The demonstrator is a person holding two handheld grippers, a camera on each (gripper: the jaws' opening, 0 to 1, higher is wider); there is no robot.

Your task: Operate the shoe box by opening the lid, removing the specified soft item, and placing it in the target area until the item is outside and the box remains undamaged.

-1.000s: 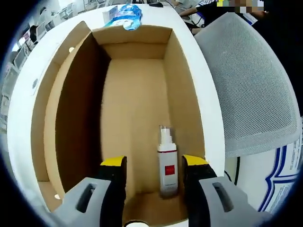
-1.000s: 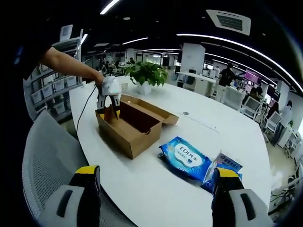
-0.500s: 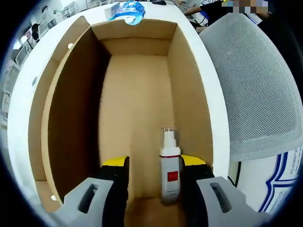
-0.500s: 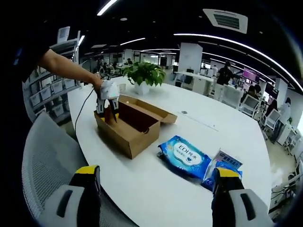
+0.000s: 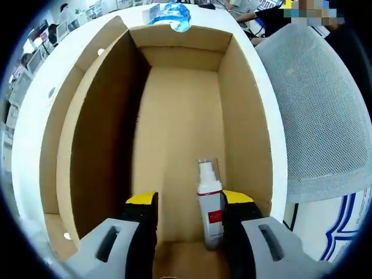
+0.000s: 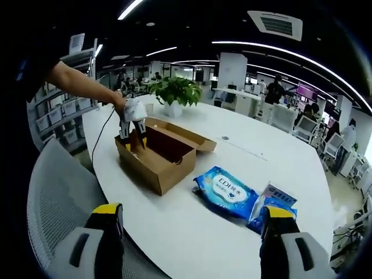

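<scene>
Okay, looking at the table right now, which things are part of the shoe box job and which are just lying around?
Job:
shoe box, lid open
white bottle inside it
left gripper, open

Lying about:
blue wipes pack
small carton
potted plant
mesh chair

Bright overhead strip lighting, glare off the white worktop (image 6: 192,221); deep shadow inside the box (image 5: 99,145); heavy fisheye bending at edges.
</scene>
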